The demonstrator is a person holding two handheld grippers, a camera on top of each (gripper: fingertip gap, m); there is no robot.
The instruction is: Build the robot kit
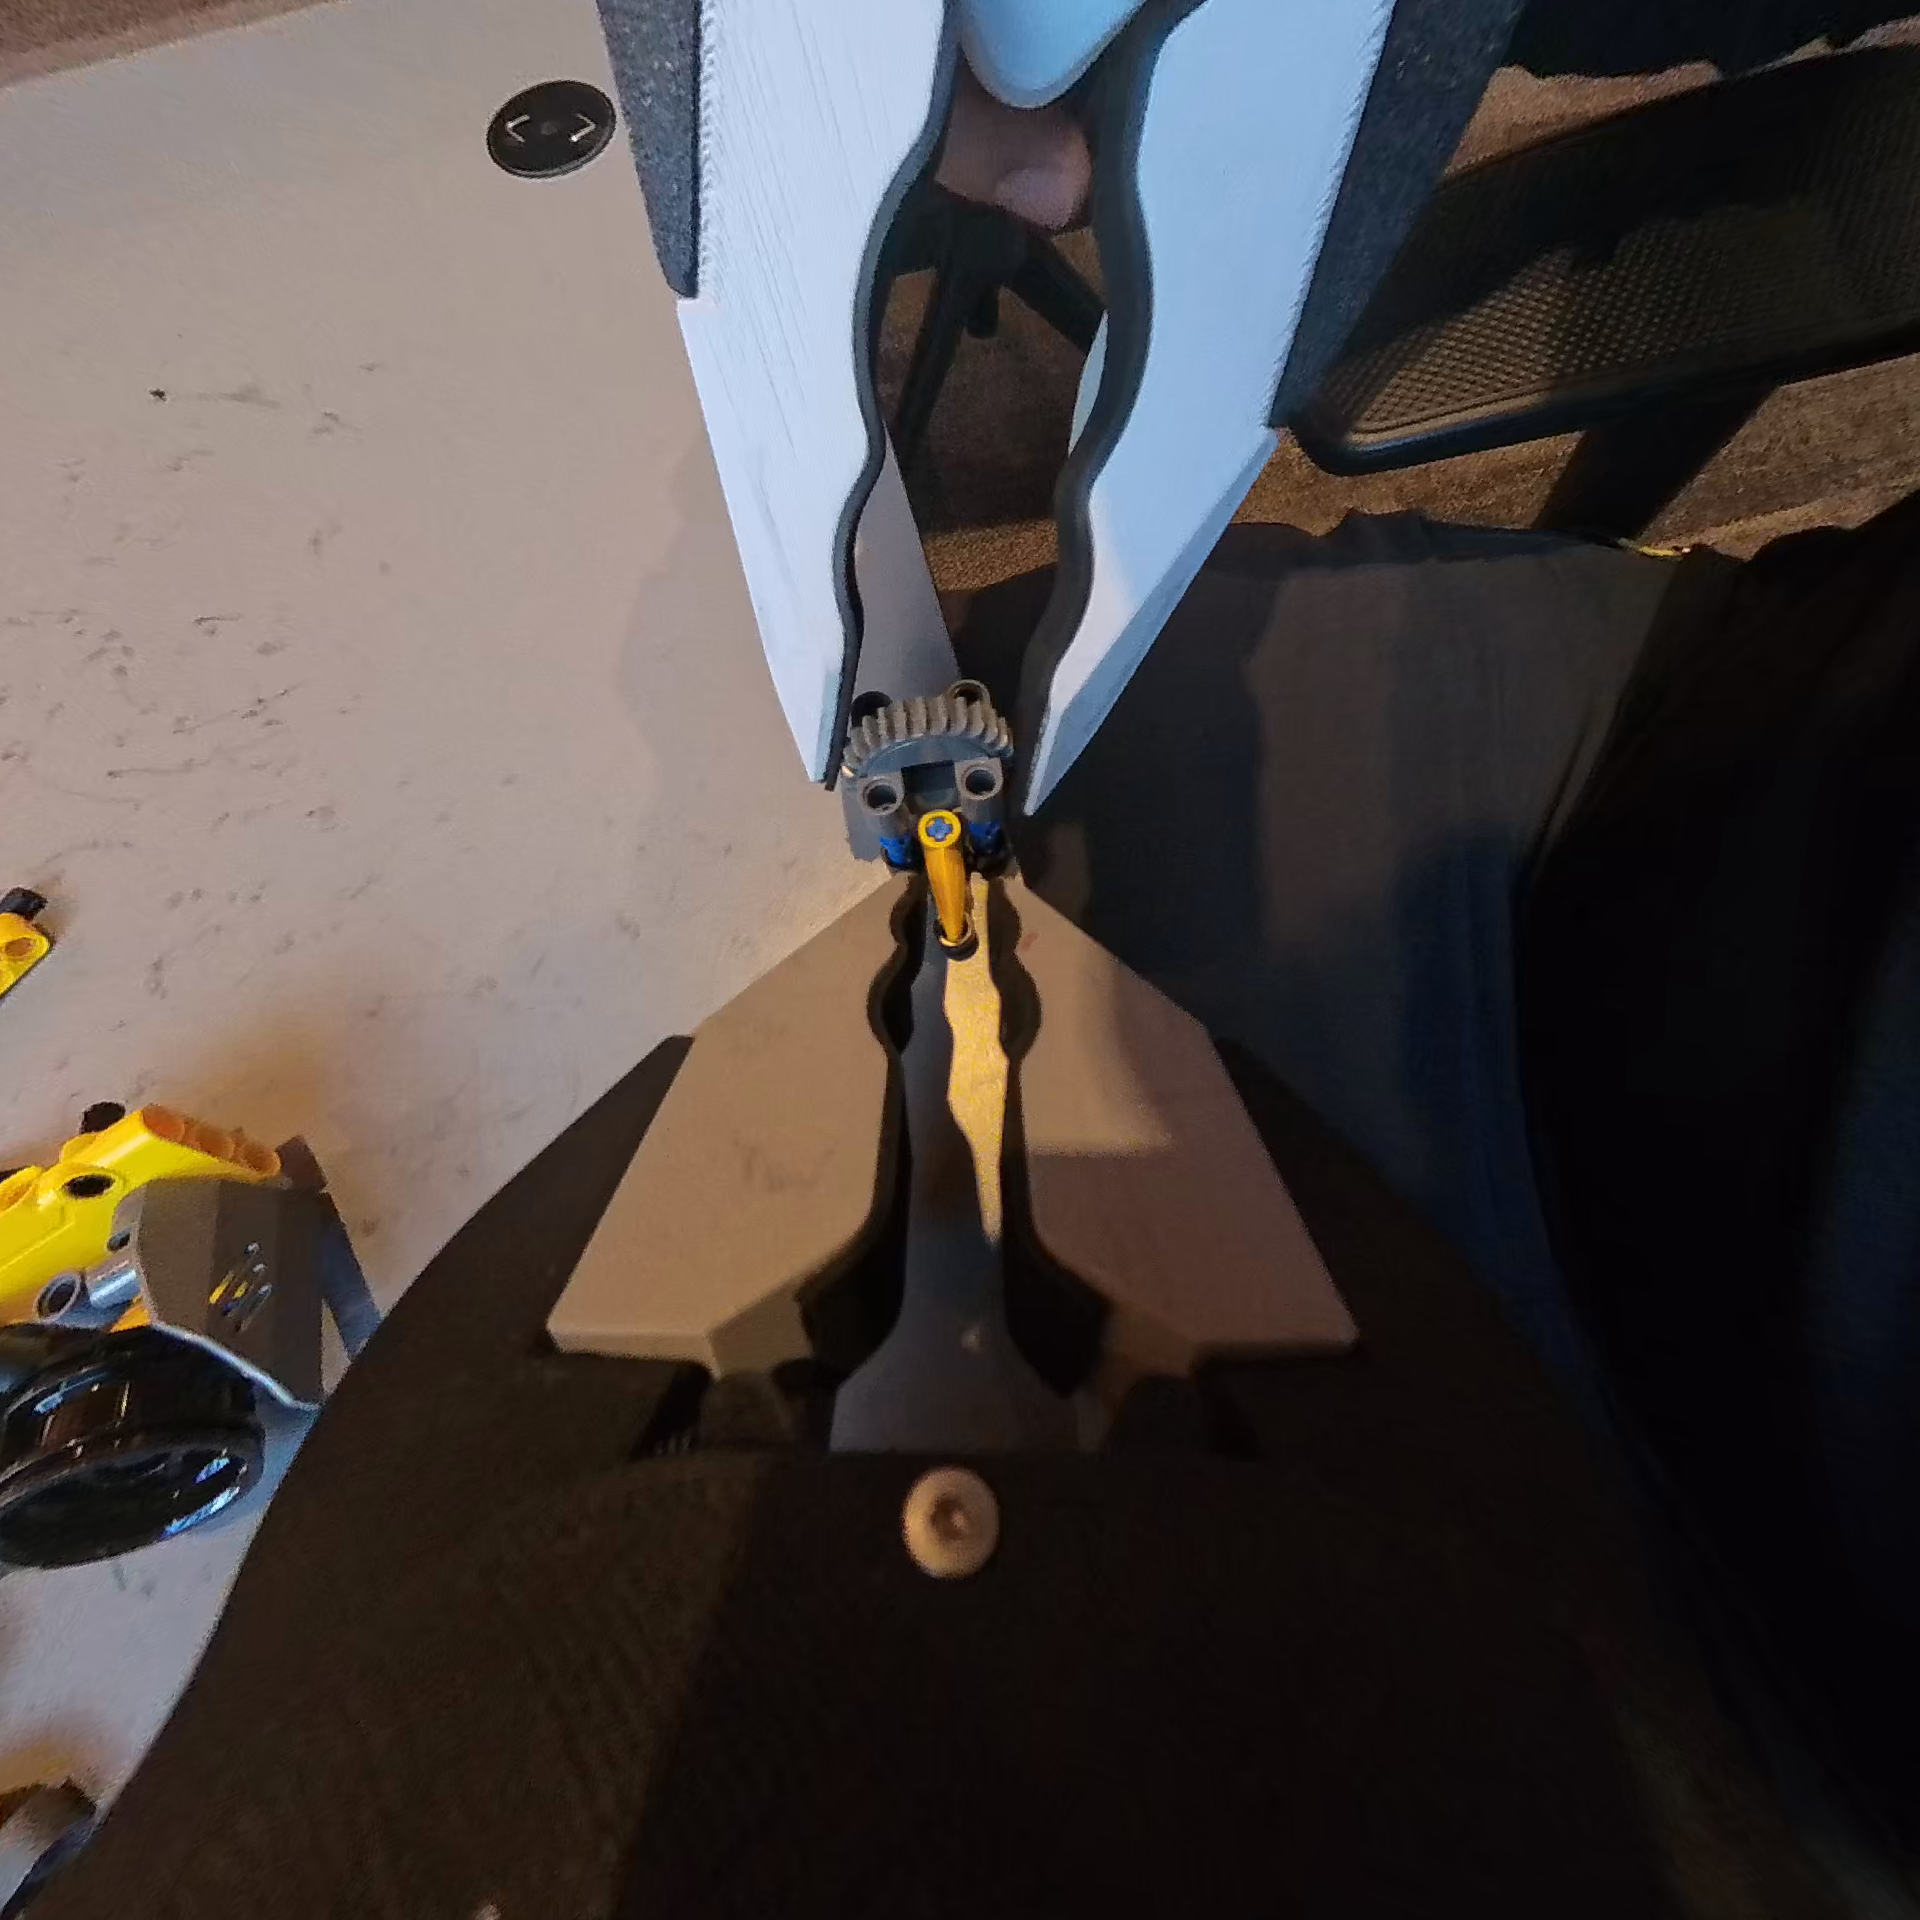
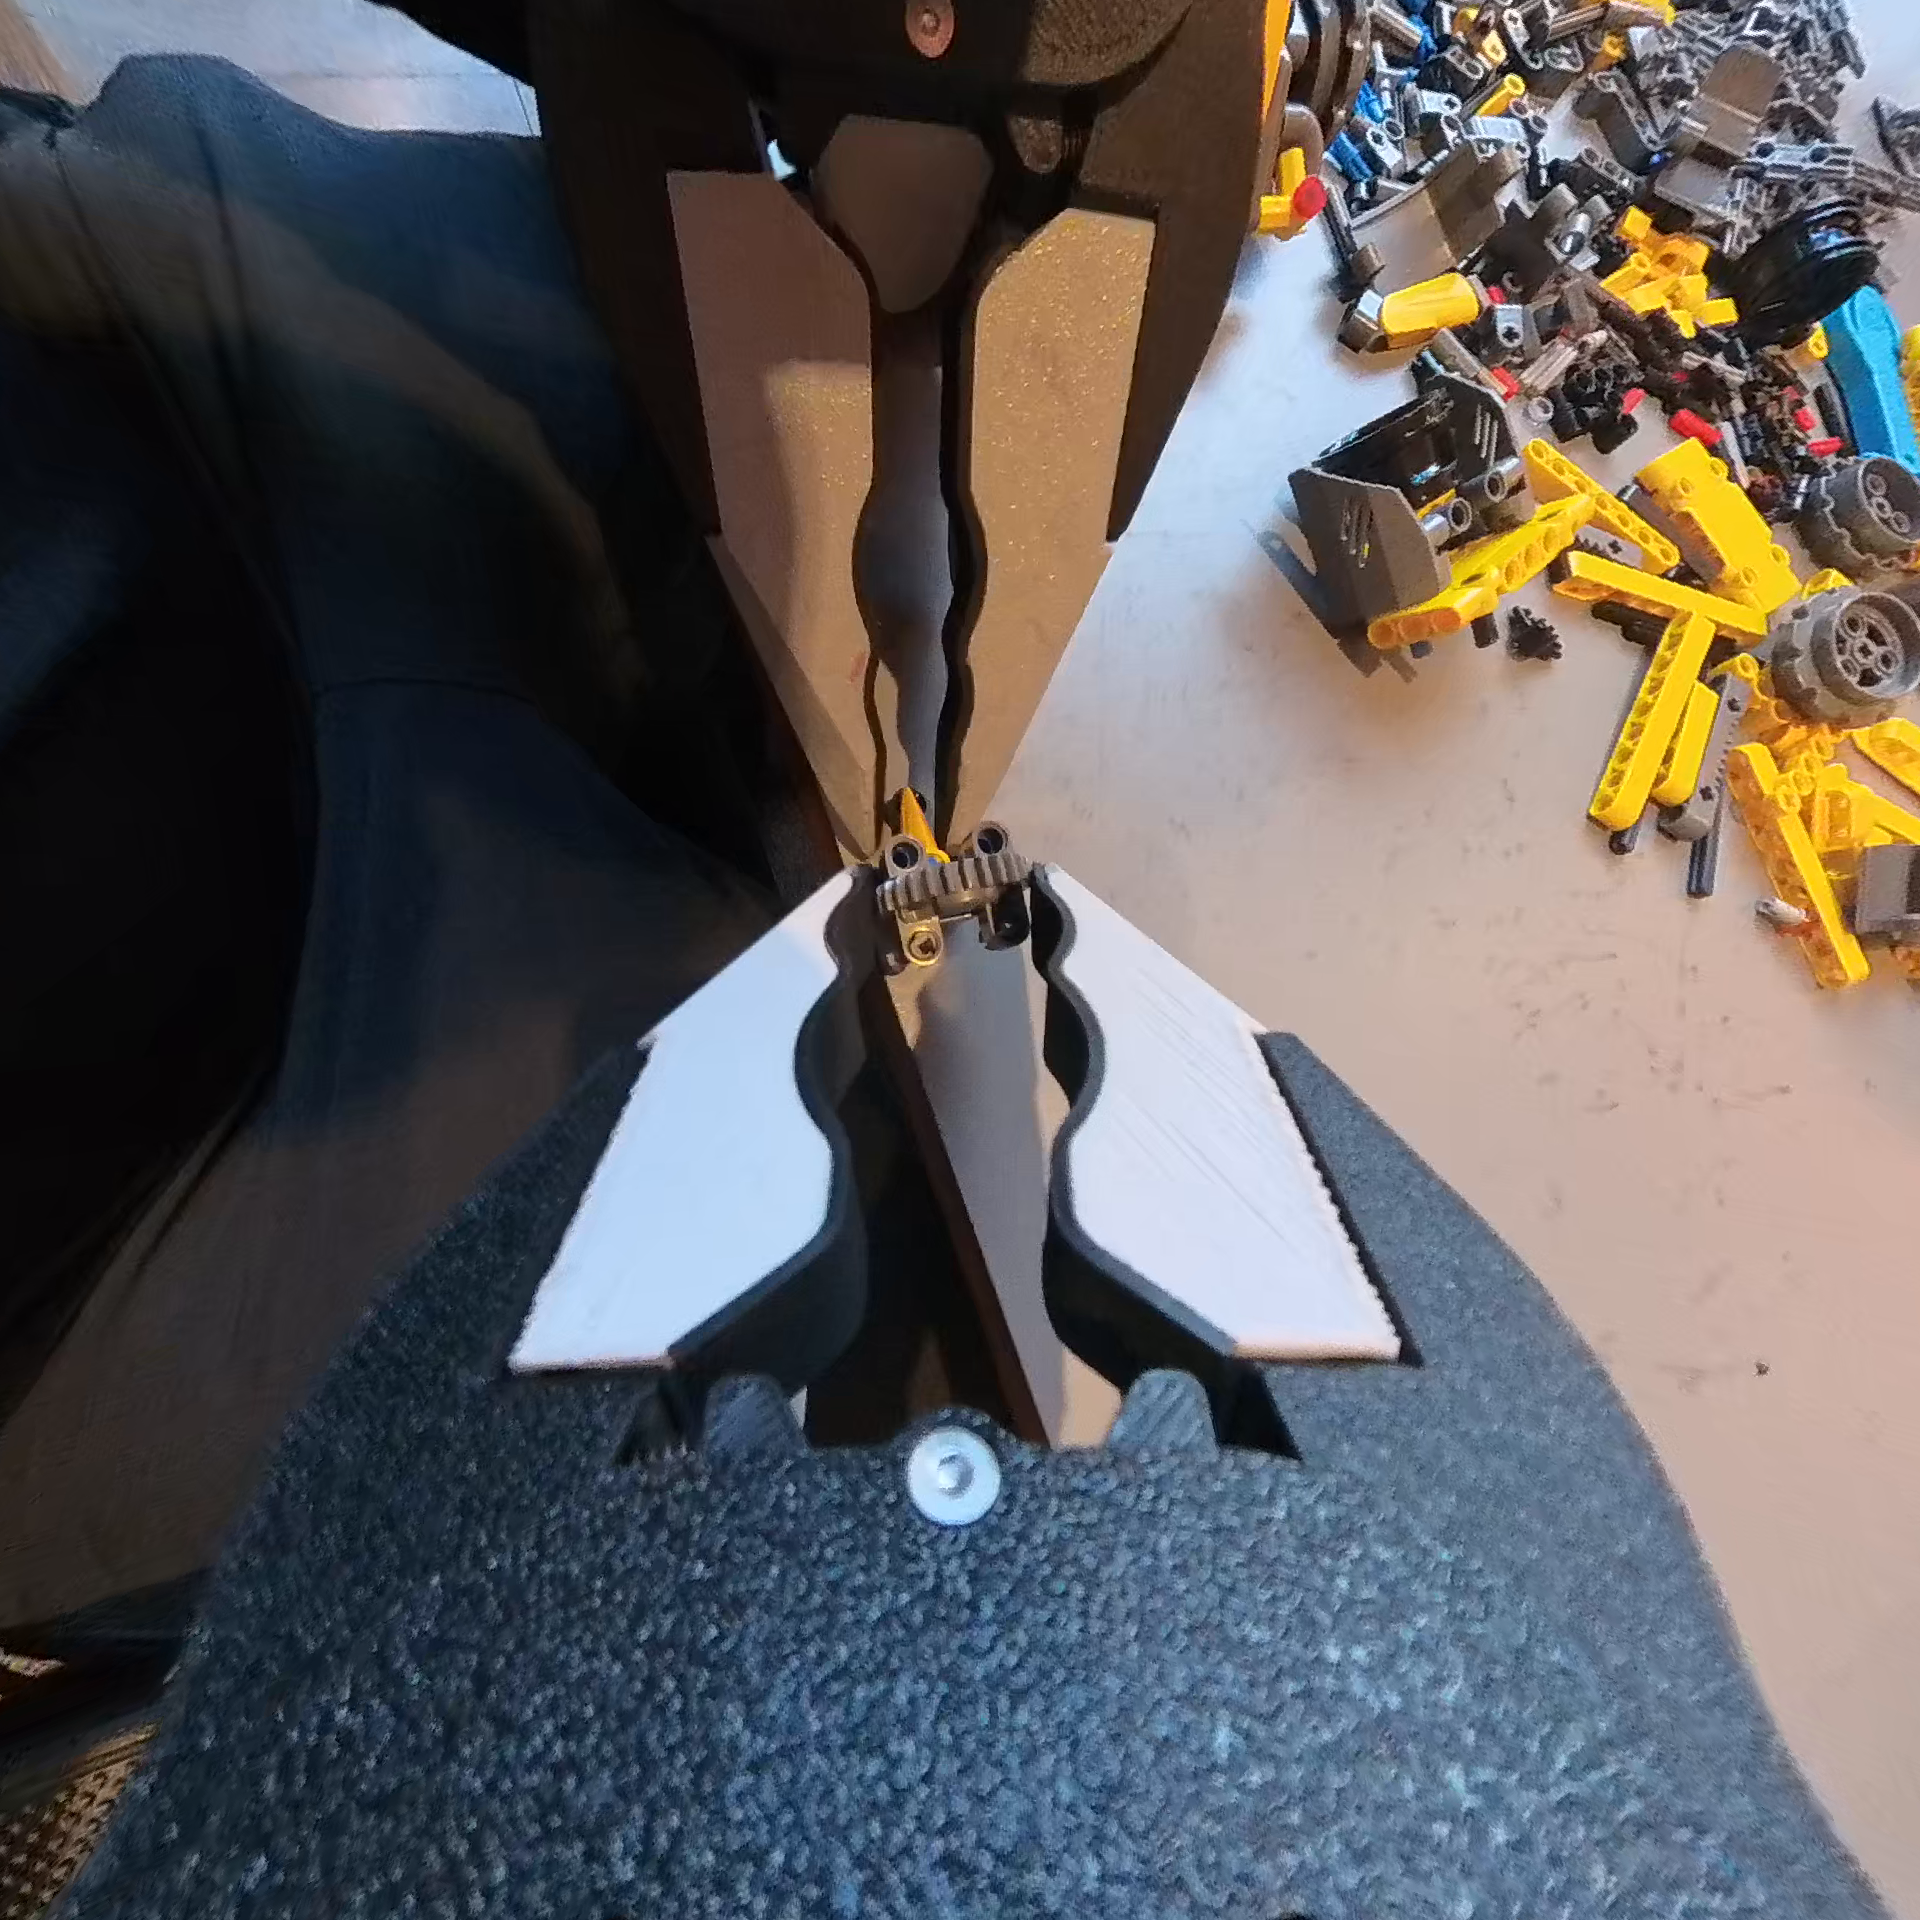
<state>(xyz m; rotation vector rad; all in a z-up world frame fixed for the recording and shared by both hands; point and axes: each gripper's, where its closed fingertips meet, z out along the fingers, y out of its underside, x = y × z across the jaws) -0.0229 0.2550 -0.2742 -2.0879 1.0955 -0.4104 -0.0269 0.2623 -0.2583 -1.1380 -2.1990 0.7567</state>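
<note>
My left gripper (image 1: pixel 951 920), with tan fingers, is shut on a small yellow pin piece (image 1: pixel 943 878). The pin's far end sits in a grey toothed gear assembly with blue pins (image 1: pixel 928 753). My right gripper (image 1: pixel 930 792), with white fingers, comes in from above and is shut on that assembly. In the right wrist view the right gripper (image 2: pixel 945 878) clamps the gear assembly (image 2: pixel 951 896), and the left gripper (image 2: pixel 912 831) points at it from above with the yellow pin (image 2: pixel 914 808) between its tips. Both are held tip to tip over the table's edge.
A beige table (image 2: pixel 1247 1039) carries a big pile of yellow, grey and black building pieces (image 2: pixel 1662 468) with wheels at the right. In the left wrist view there are a yellow-grey partial model (image 1: pixel 156 1226), a black wheel (image 1: pixel 114 1444), a round black grommet (image 1: pixel 551 127) and a chair (image 1: pixel 1662 260). Dark clothing (image 2: pixel 260 727) lies beside the edge. The grippers are tip to tip, or close to it. The round black grommet (image 1: pixel 551 127) lies around 20 cm away from my right fingertips.
</note>
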